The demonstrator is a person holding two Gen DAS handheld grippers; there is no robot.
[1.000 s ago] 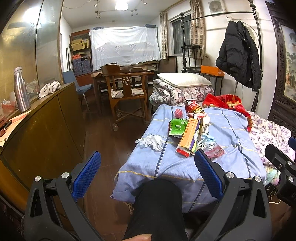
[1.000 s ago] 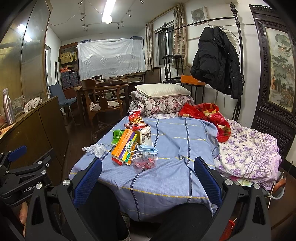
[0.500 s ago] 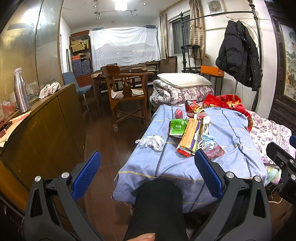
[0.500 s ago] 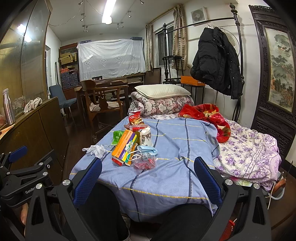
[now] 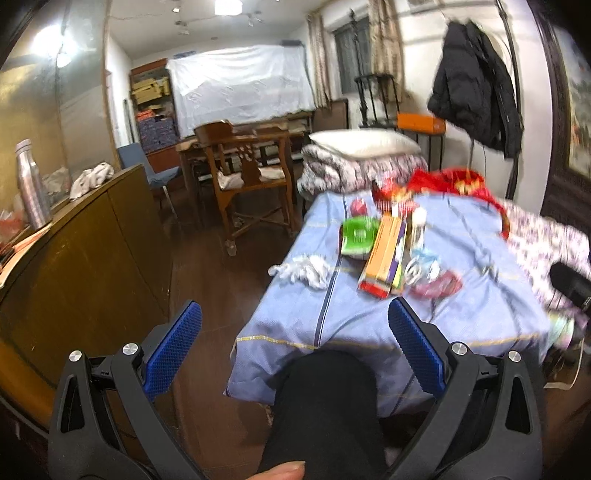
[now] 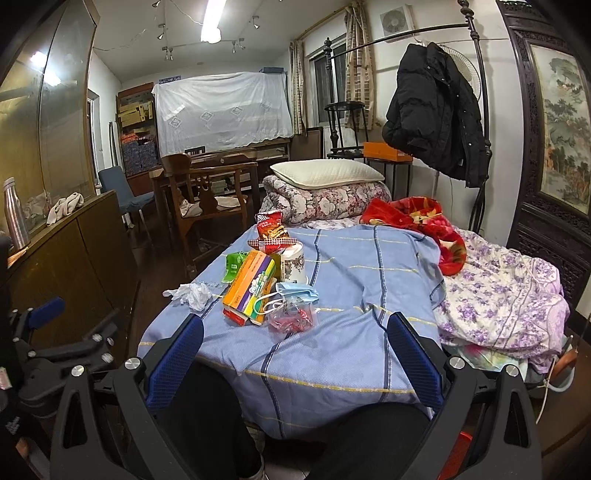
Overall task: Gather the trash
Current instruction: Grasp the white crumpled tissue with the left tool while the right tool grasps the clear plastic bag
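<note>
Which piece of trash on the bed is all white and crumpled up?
The crumpled white tissue. It lies alone near the bed's left edge, apart from the colourful pile: the orange box, green packet and blue face mask.

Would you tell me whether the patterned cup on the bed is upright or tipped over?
Upright: the patterned cup stands on its base on the blue bedspread, behind the face mask.

Ceiling tube light (image 6: 211, 23) brightens the room; left view motion-blurred, right sharp, edges fisheye-bent.
</note>
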